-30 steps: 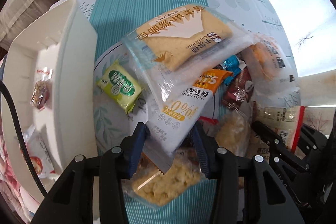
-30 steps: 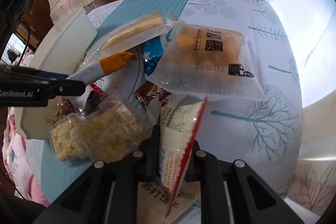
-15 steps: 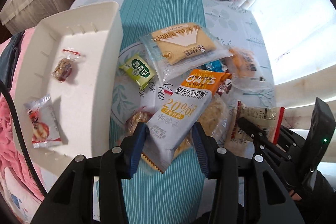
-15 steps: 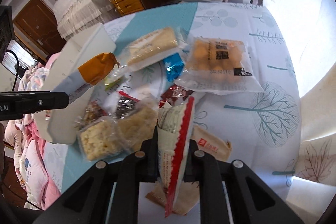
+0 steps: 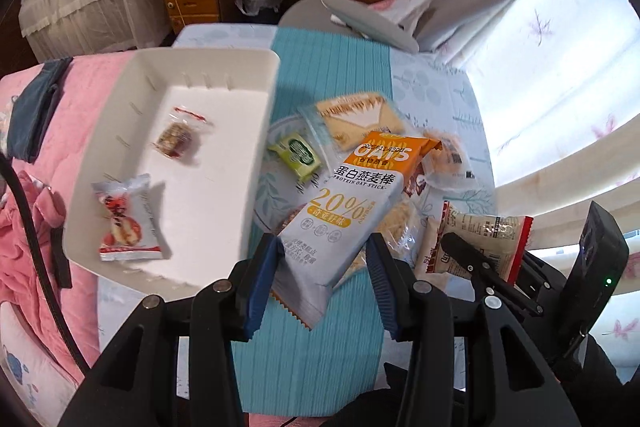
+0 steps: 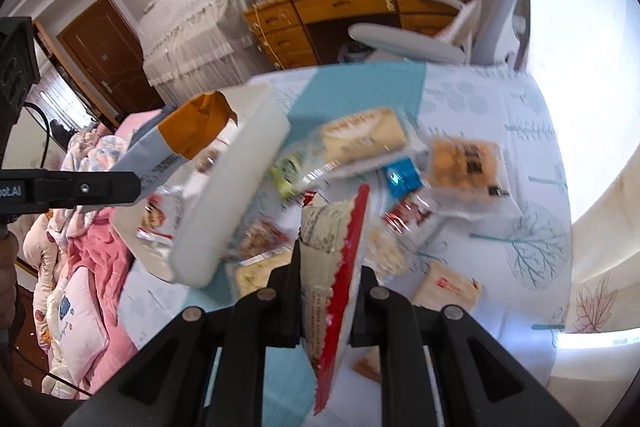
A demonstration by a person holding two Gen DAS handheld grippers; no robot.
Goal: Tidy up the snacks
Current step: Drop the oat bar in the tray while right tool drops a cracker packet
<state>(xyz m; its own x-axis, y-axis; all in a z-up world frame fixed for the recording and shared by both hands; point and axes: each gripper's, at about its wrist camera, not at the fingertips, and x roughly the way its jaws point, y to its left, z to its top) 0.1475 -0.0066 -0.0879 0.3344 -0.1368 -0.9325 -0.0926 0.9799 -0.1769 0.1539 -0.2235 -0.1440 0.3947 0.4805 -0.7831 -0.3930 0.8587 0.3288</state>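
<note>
My left gripper (image 5: 322,267) is shut on a white and orange oat stick pack (image 5: 352,211) and holds it above the table, right of the white bin (image 5: 256,163). The bin holds two wrapped snacks (image 5: 124,223). My right gripper (image 6: 328,267) is shut on a red-edged white snack bag (image 6: 336,267), lifted over the snack pile. The right gripper with its bag also shows in the left wrist view (image 5: 480,239). The oat stick pack shows at the left of the right wrist view (image 6: 176,143).
Several snacks lie on the table: a cracker pack (image 5: 360,115), a green packet (image 5: 298,155), an orange biscuit bag (image 6: 464,163), a blue candy (image 6: 400,177), a beige packet (image 6: 448,287). A pink quilt (image 5: 44,163) lies left of the bin. A chair (image 5: 368,23) and wooden desk stand behind.
Both grippers have risen and pulled back from the pile with their packs. The left gripper has carried the oat stick pack up and toward the bin side.
</note>
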